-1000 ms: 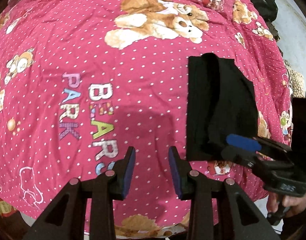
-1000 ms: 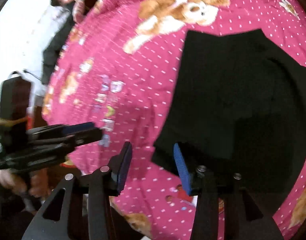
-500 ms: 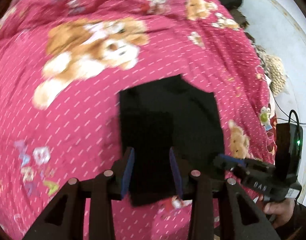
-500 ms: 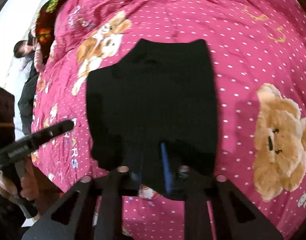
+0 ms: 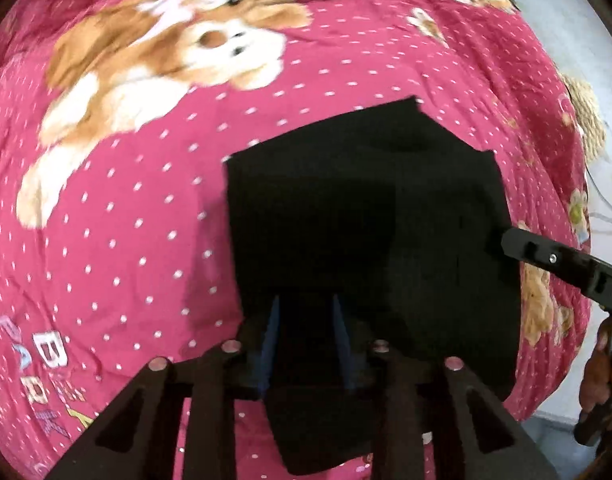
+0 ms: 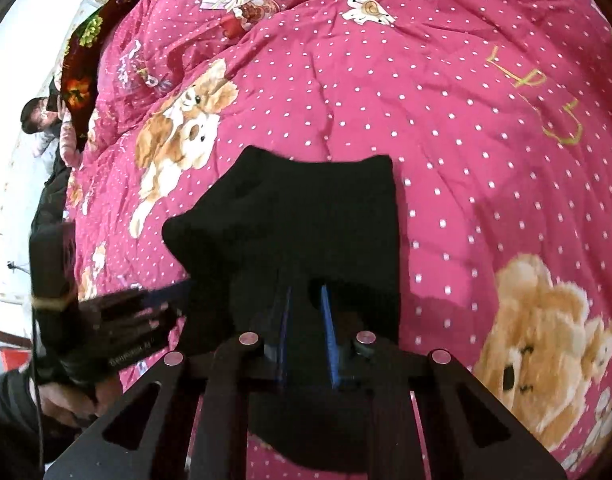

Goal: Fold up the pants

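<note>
The black pants (image 5: 365,220) lie folded into a rough rectangle on a pink bear-print quilt (image 5: 126,220). My left gripper (image 5: 306,300) sits over the near edge of the pants, its blue pads a hand's width apart with black cloth between and under them. In the right wrist view the pants (image 6: 306,220) bulge up at the left. My right gripper (image 6: 306,292) has its pads close together around a raised fold of the near edge. Each gripper shows in the other's view, the right one (image 5: 553,260) at the pants' right edge, the left one (image 6: 146,320) at their left edge.
The quilt (image 6: 465,120) covers the whole bed. A dark floral blanket (image 6: 82,64) lies at its far left edge, with a person (image 6: 38,120) beside it. A pale floor (image 5: 585,40) shows past the bed's right side.
Both grippers swung from the bare quilt onto the pants' near edge. The right gripper's pads closed in on the cloth. The pants' left part has lifted into a bulge.
</note>
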